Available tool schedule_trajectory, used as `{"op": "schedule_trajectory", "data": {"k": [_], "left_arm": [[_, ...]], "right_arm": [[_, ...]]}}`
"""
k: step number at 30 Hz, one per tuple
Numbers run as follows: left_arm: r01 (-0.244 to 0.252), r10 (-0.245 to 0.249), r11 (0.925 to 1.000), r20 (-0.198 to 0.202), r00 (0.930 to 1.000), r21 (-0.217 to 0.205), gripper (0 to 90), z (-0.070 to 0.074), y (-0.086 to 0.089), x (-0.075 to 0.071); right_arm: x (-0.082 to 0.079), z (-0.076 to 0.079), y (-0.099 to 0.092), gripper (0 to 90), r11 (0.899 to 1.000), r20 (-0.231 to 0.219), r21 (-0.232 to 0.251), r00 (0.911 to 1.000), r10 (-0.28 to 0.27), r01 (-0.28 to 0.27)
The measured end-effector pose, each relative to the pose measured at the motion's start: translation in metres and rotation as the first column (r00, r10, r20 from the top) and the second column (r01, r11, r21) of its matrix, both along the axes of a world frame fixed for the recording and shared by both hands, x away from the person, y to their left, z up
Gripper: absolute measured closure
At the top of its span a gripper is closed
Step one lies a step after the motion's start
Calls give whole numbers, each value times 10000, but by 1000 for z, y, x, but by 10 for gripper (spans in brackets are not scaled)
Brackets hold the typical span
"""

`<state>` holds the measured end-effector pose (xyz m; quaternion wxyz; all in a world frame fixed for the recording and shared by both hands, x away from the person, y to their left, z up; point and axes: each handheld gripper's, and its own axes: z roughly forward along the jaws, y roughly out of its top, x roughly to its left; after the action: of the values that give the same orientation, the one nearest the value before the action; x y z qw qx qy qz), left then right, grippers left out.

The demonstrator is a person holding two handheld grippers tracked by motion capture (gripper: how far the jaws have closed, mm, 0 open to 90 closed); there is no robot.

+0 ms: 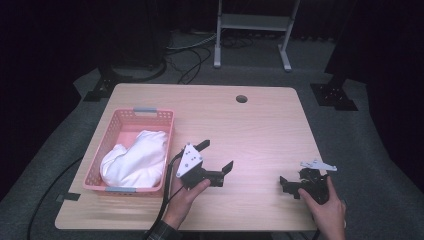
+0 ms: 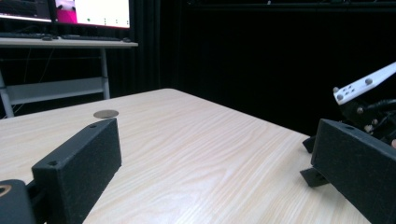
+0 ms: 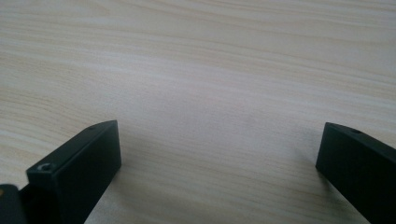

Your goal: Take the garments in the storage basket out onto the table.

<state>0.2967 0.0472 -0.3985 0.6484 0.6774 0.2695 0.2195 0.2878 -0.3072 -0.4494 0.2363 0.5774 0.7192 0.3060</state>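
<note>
Both grippers empty, jaws spread wide. Left gripper point(image 1: 218, 156) sits just right of the pink basket point(image 1: 113, 131), pointing away from it across the table point(image 1: 260, 130); right gripper point(image 1: 289, 184) rests low near the front right edge. White cloth point(image 1: 135, 157) lies bunched inside the basket, filling most of it. Likely step: grab the cloth. Swing left around, come in from above, pinch a raised fold near the middle, stay off the basket wall, lift straight.

Folds of a white cloth point(image 1: 134, 159) hide the floor of the pink basket point(image 1: 111, 131). The right hand point(image 1: 326, 209) is cut off at the frame's near edge, and covers most of the right gripper point(image 1: 286, 183).
</note>
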Motion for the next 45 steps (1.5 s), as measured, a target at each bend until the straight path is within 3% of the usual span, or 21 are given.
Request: {"op": "schedule_trajectory", "data": {"k": [16,36,45], "left_arm": [[222,-222,9997,-58,9997,-108,14,26,-8,7],[400,-397,9992,-306,9987,97,14,49,16,8],[697,-690,9974,-346,9970,184,14,69,24,11]], "right_arm": [[0,0,0,0,10000,-2,-4,10000,-1,1],[-2,0,-1,0,10000,8,2,10000,-29,29],[-2,0,-1,0,10000,8,4,10000,-29,29]]}}
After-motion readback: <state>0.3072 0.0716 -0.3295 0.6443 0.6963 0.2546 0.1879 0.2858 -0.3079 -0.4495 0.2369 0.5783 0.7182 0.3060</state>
